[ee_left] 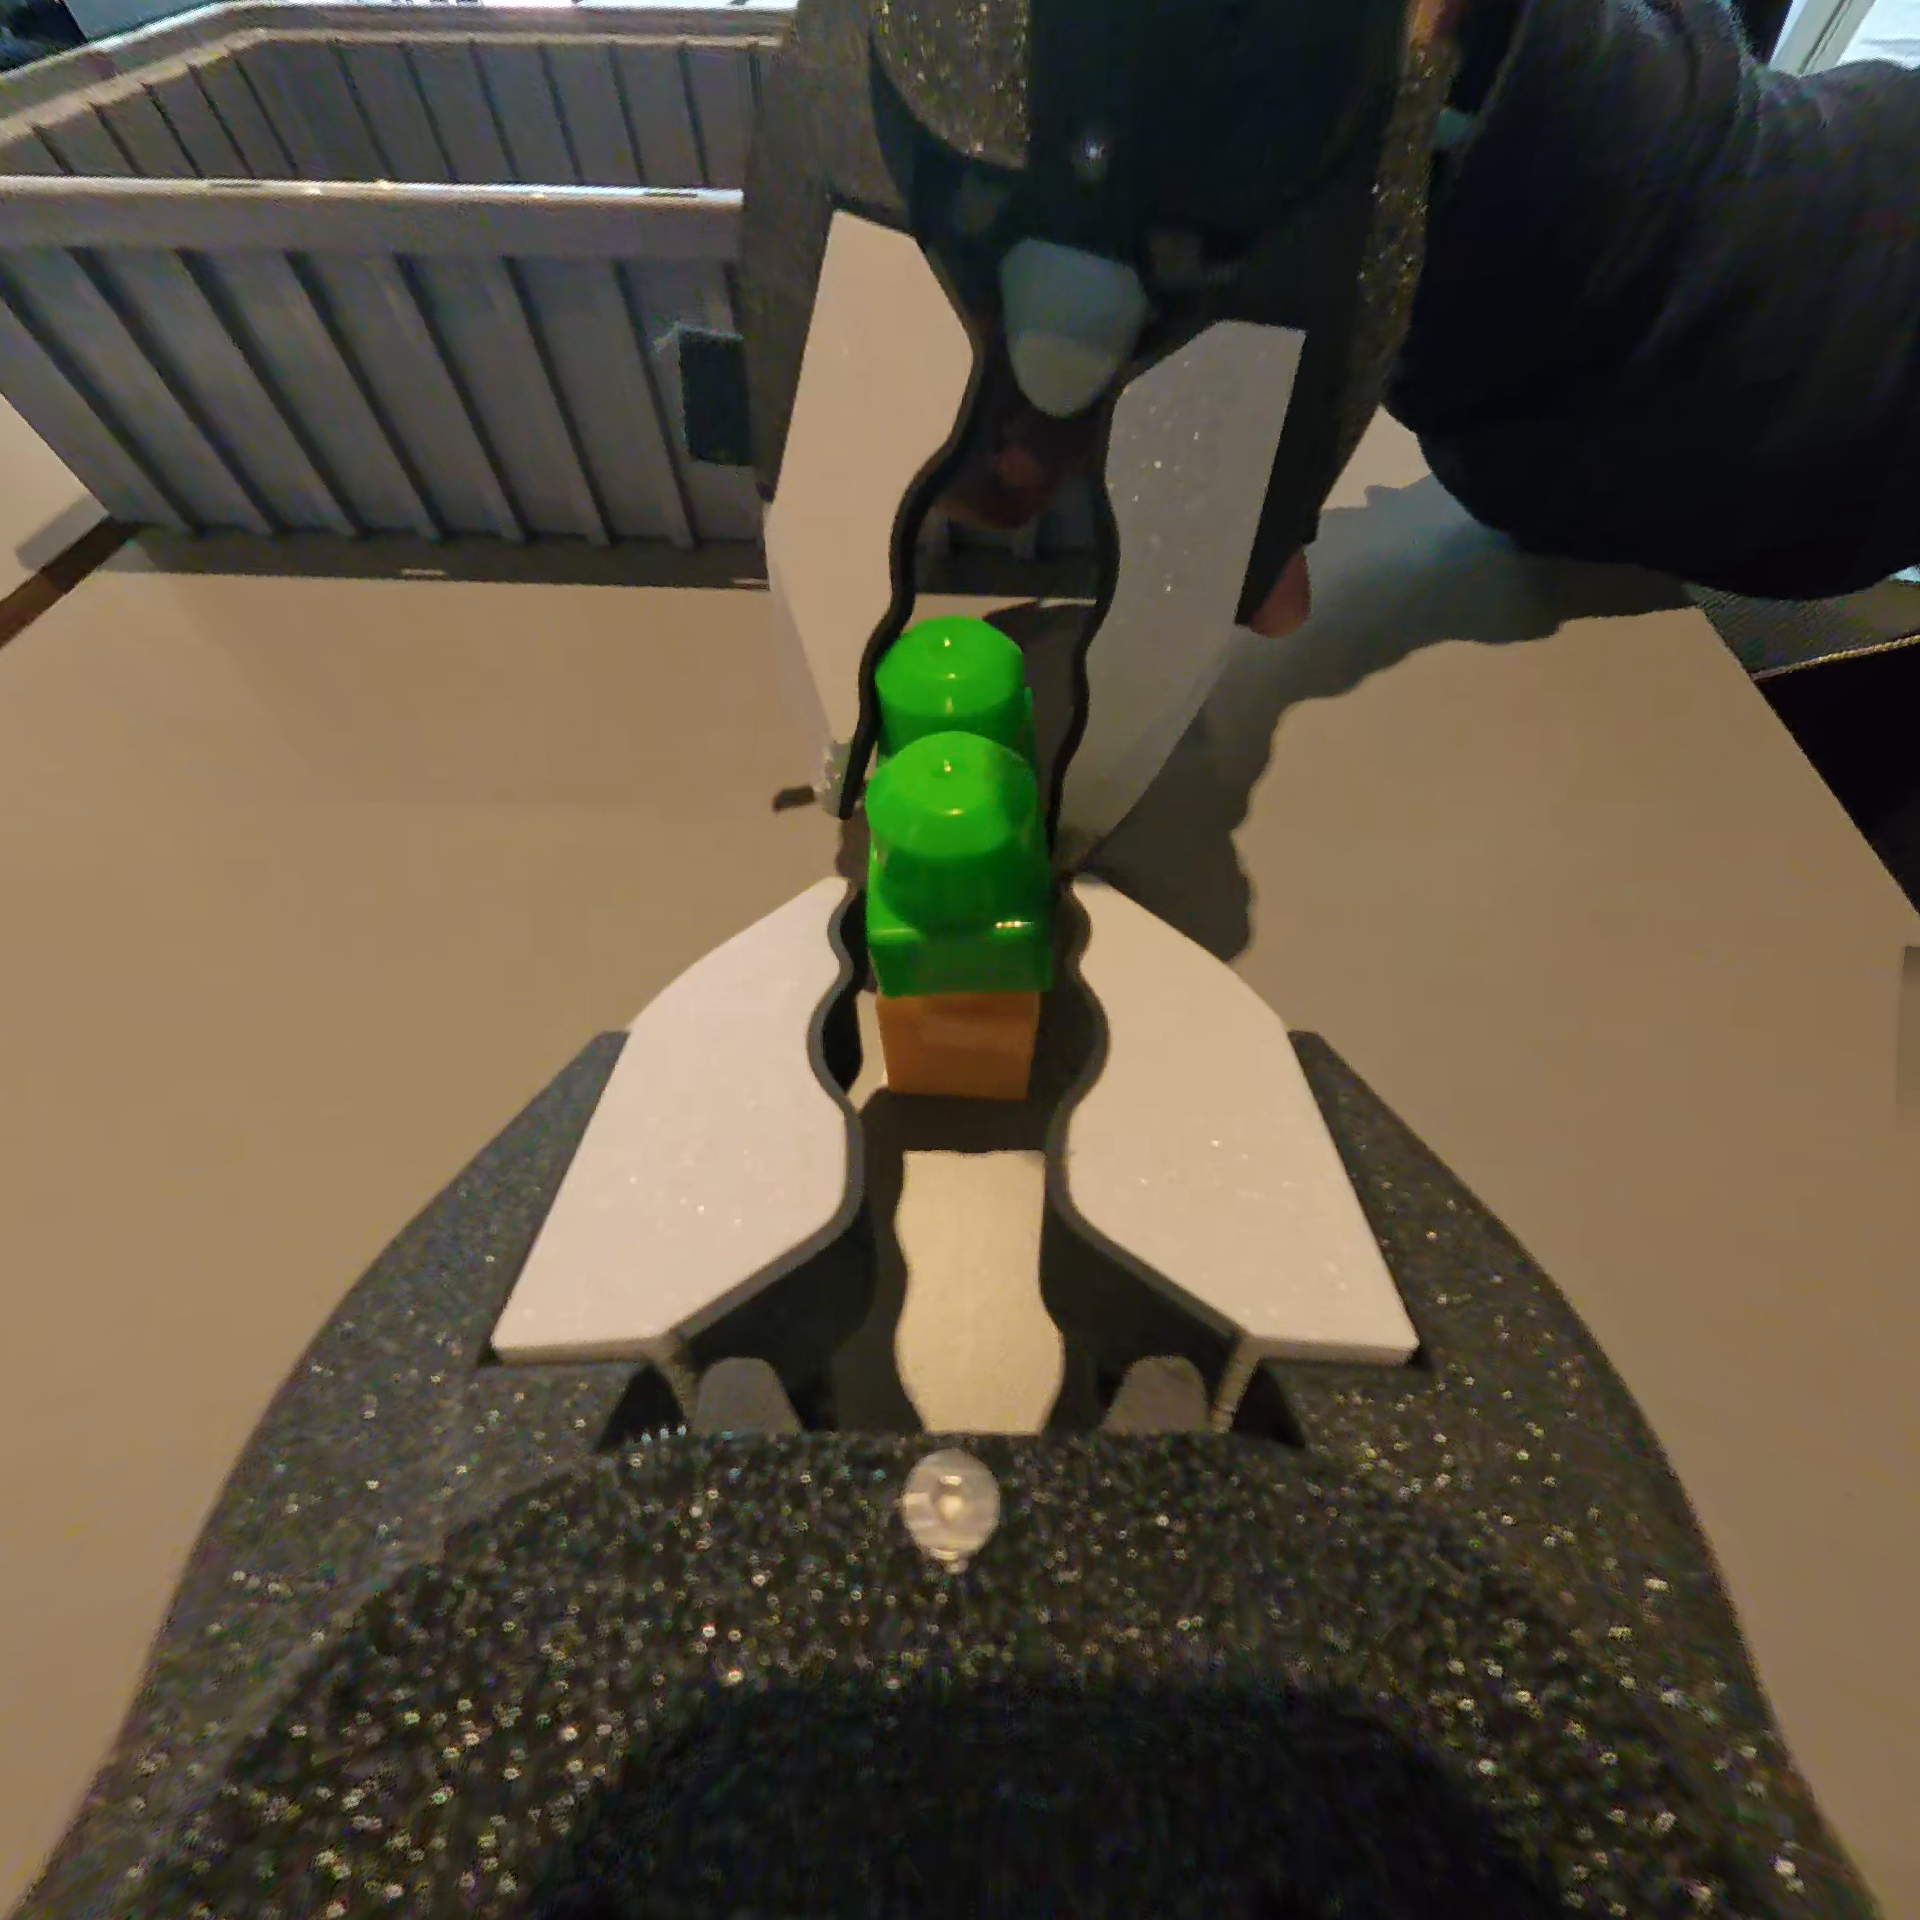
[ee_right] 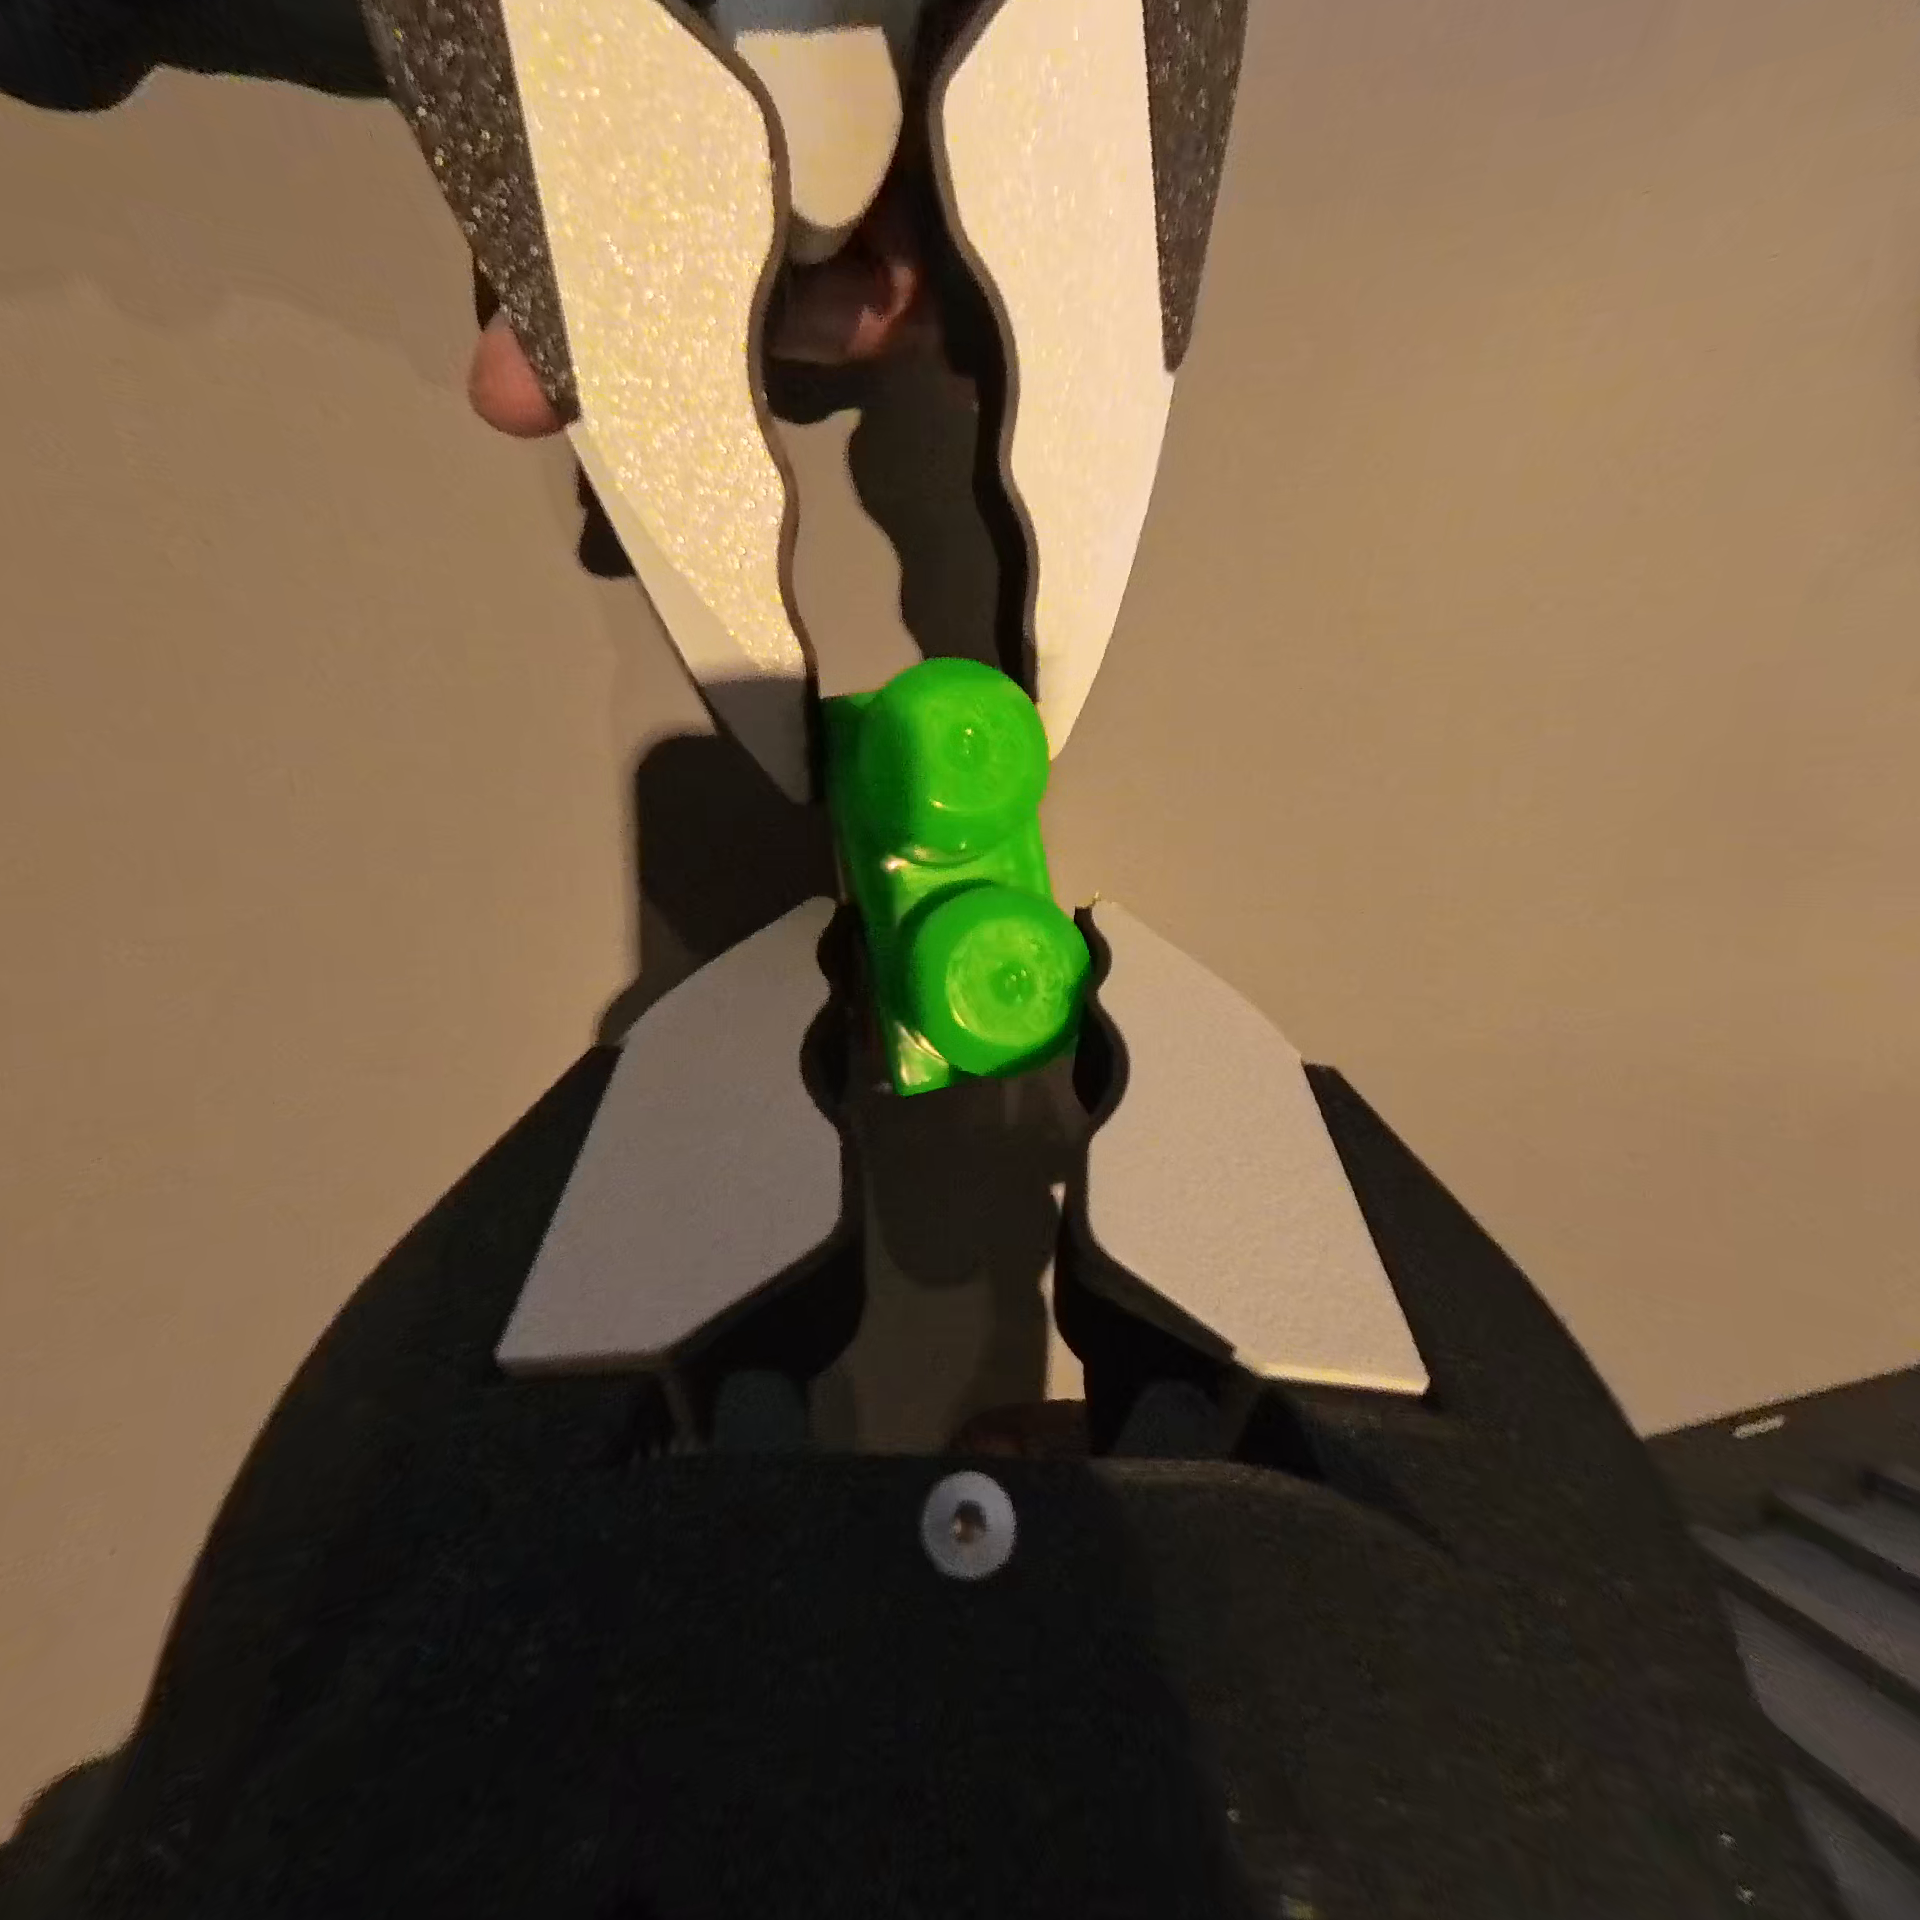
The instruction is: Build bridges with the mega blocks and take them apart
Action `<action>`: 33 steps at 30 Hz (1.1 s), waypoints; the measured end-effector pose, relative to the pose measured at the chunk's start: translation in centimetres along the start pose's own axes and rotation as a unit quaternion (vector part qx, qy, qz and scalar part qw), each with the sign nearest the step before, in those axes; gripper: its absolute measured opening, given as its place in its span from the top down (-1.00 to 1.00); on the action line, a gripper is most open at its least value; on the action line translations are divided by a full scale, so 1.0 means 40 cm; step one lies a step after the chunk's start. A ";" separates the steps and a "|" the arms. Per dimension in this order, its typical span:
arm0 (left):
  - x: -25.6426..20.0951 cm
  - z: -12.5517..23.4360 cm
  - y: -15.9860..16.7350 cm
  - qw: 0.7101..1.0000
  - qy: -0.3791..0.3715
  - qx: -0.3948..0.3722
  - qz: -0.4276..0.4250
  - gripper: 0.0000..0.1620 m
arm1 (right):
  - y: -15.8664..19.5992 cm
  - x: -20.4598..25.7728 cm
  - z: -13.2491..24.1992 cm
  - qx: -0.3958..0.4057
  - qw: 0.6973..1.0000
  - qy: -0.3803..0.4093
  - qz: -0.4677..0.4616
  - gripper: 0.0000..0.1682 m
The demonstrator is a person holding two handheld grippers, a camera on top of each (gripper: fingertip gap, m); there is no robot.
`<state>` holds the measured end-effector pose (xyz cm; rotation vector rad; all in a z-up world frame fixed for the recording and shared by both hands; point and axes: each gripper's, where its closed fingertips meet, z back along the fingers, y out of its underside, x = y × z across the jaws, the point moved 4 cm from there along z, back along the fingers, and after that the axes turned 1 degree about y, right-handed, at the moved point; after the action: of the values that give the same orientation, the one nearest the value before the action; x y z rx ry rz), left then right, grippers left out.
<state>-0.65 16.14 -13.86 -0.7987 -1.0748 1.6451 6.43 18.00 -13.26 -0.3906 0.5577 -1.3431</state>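
Green block [ee_left: 951, 914], two studs, stacked on orange block [ee_left: 954, 1049], standing on the table [ee_left: 364, 883] away from its edges. Left gripper [ee_left: 956, 914] clamped on near end of green block, fingers [ee_left: 727, 1091] against both sides. Right gripper [ee_right: 961, 987] reaching in from the opposite side, clamped on the other end of the same green block. Grey slatted crate [ee_left: 343, 343] at far left edge of table. Gloved hand [ee_left: 1662, 343] on right gripper.
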 end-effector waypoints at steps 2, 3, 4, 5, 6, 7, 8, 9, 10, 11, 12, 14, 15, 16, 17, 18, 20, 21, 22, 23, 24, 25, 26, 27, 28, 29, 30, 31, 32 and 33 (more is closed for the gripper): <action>0.000 0.000 0.001 1.000 0.002 0.001 0.004 0.59 | 0.000 0.000 0.000 0.000 1.000 0.001 -0.004 0.51; 0.000 0.000 0.001 1.000 0.003 0.002 0.006 0.59 | 0.000 0.000 0.001 0.000 1.000 0.002 -0.005 0.50; 0.000 0.001 0.002 1.000 0.003 0.003 0.007 0.59 | 0.001 -0.001 0.003 0.000 1.000 0.004 -0.007 0.50; 0.000 0.001 0.002 1.000 0.004 0.003 0.008 0.58 | 0.002 0.000 0.007 0.000 1.000 0.005 -0.009 0.50; 0.000 0.001 0.003 1.000 0.004 0.005 0.009 0.58 | 0.002 0.000 0.012 -0.002 1.000 0.006 -0.012 0.50; -0.001 0.001 0.004 1.000 0.005 0.007 0.008 0.58 | 0.000 0.001 0.019 -0.007 1.000 0.006 -0.016 0.49; -0.002 0.000 0.006 1.000 0.005 0.010 0.006 0.58 | -0.003 0.001 0.025 -0.016 1.000 0.004 -0.022 0.49; -0.002 0.001 0.006 1.000 0.005 0.011 0.005 0.58 | -0.007 0.001 0.031 -0.025 0.999 0.002 -0.029 0.50; -0.002 0.001 0.006 1.000 0.006 0.012 0.006 0.58 | -0.010 -0.001 0.036 -0.032 0.999 0.002 -0.037 0.52; -0.002 0.001 0.006 1.000 0.007 0.012 0.005 0.58 | -0.012 -0.003 0.041 -0.037 0.998 0.002 -0.043 0.55; -0.002 0.001 0.005 1.000 0.007 0.013 0.005 0.58 | -0.014 -0.003 0.045 -0.042 0.998 0.002 -0.047 0.56; -0.003 0.001 0.005 1.000 0.008 0.017 0.003 0.58 | -0.016 -0.001 0.049 -0.044 0.998 -0.001 -0.051 0.56; -0.004 0.001 0.004 1.000 0.008 0.019 0.001 0.58 | -0.016 0.000 0.050 -0.043 0.998 -0.001 -0.052 0.55; -0.004 0.001 0.004 1.000 0.007 0.022 0.000 0.58 | -0.016 0.001 0.052 -0.041 0.998 0.000 -0.054 0.55; -0.004 0.001 0.004 1.000 0.007 0.024 0.001 0.58 | -0.015 0.001 0.055 -0.038 0.998 0.002 -0.057 0.56; -0.004 0.002 0.003 1.000 0.007 0.027 0.001 0.58 | -0.013 0.001 0.058 -0.034 0.998 0.005 -0.058 0.57; -0.004 0.003 0.004 1.000 0.007 0.030 0.003 0.58 | -0.009 -0.003 0.066 -0.027 0.998 0.014 -0.063 0.65; -0.003 0.004 0.004 0.999 0.006 0.031 0.004 0.58 | -0.008 -0.004 0.066 -0.026 0.997 0.017 -0.067 0.66; -0.002 0.005 0.004 0.999 0.005 0.034 0.005 0.58 | -0.009 -0.005 0.065 -0.027 0.997 0.017 -0.073 0.67; 0.000 0.008 0.004 0.999 0.003 0.037 0.004 0.58 | -0.010 -0.007 0.063 -0.029 0.996 0.018 -0.076 0.67; 0.001 0.011 0.005 0.999 0.000 0.041 0.003 0.58 | -0.012 -0.008 0.060 -0.030 0.996 0.019 -0.080 0.67; 0.002 0.013 0.004 0.999 -0.002 0.043 0.000 0.58 | -0.011 -0.008 0.056 -0.027 0.996 0.018 -0.085 0.67; 0.002 0.015 0.004 0.999 -0.004 0.047 -0.003 0.58 | -0.010 -0.008 0.054 -0.026 0.995 0.016 -0.091 0.67; 0.002 0.015 0.004 0.999 -0.006 0.050 -0.003 0.58 | -0.010 -0.008 0.052 -0.027 0.995 0.013 -0.097 0.67; 0.002 0.016 0.004 0.999 -0.007 0.052 -0.003 0.58 | -0.009 -0.009 0.051 -0.026 0.994 0.010 -0.102 0.68; 0.002 0.016 0.004 0.999 -0.007 0.054 -0.004 0.58 | -0.009 -0.009 0.050 -0.027 0.994 0.006 -0.108 0.68; 0.002 0.016 0.004 0.998 -0.008 0.055 -0.003 0.58 | -0.008 -0.009 0.049 -0.030 0.993 0.002 -0.113 0.68; 0.002 0.017 0.005 0.998 -0.007 0.055 -0.003 0.58 | -0.007 -0.009 0.048 -0.032 0.992 -0.003 -0.118 0.68; 0.002 0.016 0.007 0.998 -0.007 0.056 -0.002 0.58 | -0.006 -0.009 0.046 -0.033 0.991 -0.008 -0.126 0.68; 0.002 0.015 0.008 0.999 -0.005 0.054 0.001 0.58 | -0.005 -0.009 0.044 -0.032 0.991 -0.011 -0.130 0.68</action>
<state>-1.34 16.00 -13.93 -0.7210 -0.9842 1.6946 7.27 18.25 -11.66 -0.5453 0.5452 -1.5716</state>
